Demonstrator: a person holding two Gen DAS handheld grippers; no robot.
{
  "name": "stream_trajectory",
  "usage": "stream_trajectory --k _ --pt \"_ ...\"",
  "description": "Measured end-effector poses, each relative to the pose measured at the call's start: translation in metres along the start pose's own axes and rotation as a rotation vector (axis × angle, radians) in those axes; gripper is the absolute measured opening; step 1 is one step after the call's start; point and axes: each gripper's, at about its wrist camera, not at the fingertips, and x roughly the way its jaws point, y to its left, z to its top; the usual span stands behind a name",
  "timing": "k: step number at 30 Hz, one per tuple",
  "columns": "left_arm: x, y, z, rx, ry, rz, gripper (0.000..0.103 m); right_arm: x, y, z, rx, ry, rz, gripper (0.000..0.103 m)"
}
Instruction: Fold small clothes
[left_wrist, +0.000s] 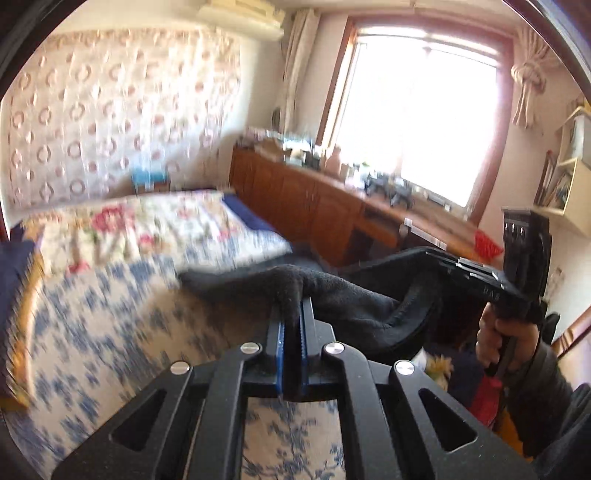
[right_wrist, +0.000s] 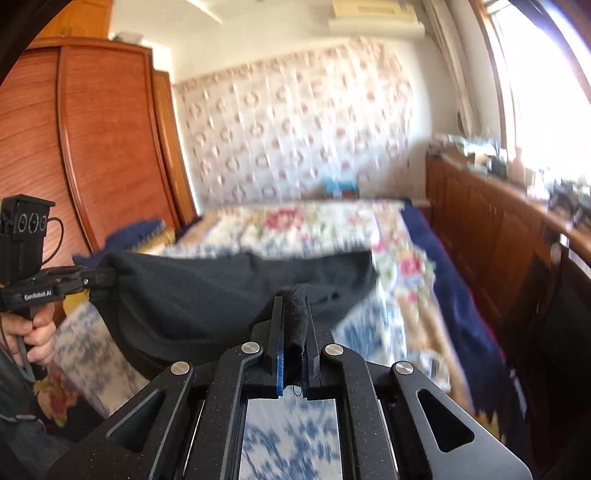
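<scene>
— Black fabric, is that the garment (right_wrist: 207, 295)?
— Yes, a small dark garment, stretched in the air between both grippers, above the blue-and-white bed cover (left_wrist: 92, 332), near the bed's foot end.
— The fingers?
— The left gripper (left_wrist: 295, 314) has its fingers clamped on one bunched edge; the right gripper (right_wrist: 295, 317) pinches the other edge the same way.
— Any writing?
— "GenRobot.AI" in white on the side of the left gripper, seen from the right wrist. A hand (right_wrist: 35, 332) grips its handle.
</scene>
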Motion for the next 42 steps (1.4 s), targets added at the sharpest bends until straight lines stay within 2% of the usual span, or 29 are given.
stream_trajectory --k 4,10,14,18,21,25,29,32,35,37,39,42 --pt "-0.033 0.001 0.041 0.024 -0.086 0.016 0.003 -0.022 0.016 0.043 -0.036 -0.101 0.023 0.003" --pt "-0.067 0.017 0.077 0.033 -0.162 0.069 0.003 -0.044 0.049 0.104 -0.128 -0.215 0.052 0.003" --pt "-0.068 0.046 0.096 0.021 -0.171 0.138 0.003 -0.028 0.060 0.133 -0.153 -0.226 0.066 0.003" --pt "-0.067 0.073 0.112 0.014 -0.190 0.206 0.003 0.007 0.068 0.160 -0.170 -0.216 0.054 0.003" --pt "-0.076 0.077 0.119 0.026 -0.211 0.247 0.003 0.029 0.072 0.175 -0.174 -0.218 0.048 0.003" --pt "-0.090 0.079 0.111 0.050 -0.221 0.276 0.003 0.028 0.084 0.188 -0.187 -0.243 0.059 0.003" --pt "-0.095 0.073 0.073 0.056 -0.174 0.271 0.003 0.023 0.092 0.172 -0.213 -0.234 0.078 0.003" --pt "-0.087 0.074 0.015 0.003 -0.097 0.257 0.003 0.023 0.092 0.142 -0.214 -0.185 0.106 0.003" --pt "-0.075 0.083 -0.044 -0.111 -0.027 0.219 0.003 0.031 0.087 0.085 -0.152 -0.056 0.201 0.003" --pt "-0.066 0.087 -0.083 -0.174 0.014 0.204 0.003 0.039 0.087 0.048 -0.136 0.024 0.211 0.003" --pt "-0.061 0.082 -0.098 -0.200 0.033 0.196 0.003 0.048 0.085 0.016 -0.115 0.091 0.230 0.003" --pt "-0.059 0.077 -0.103 -0.209 0.053 0.178 0.003 0.053 0.080 -0.005 -0.094 0.128 0.227 0.003"
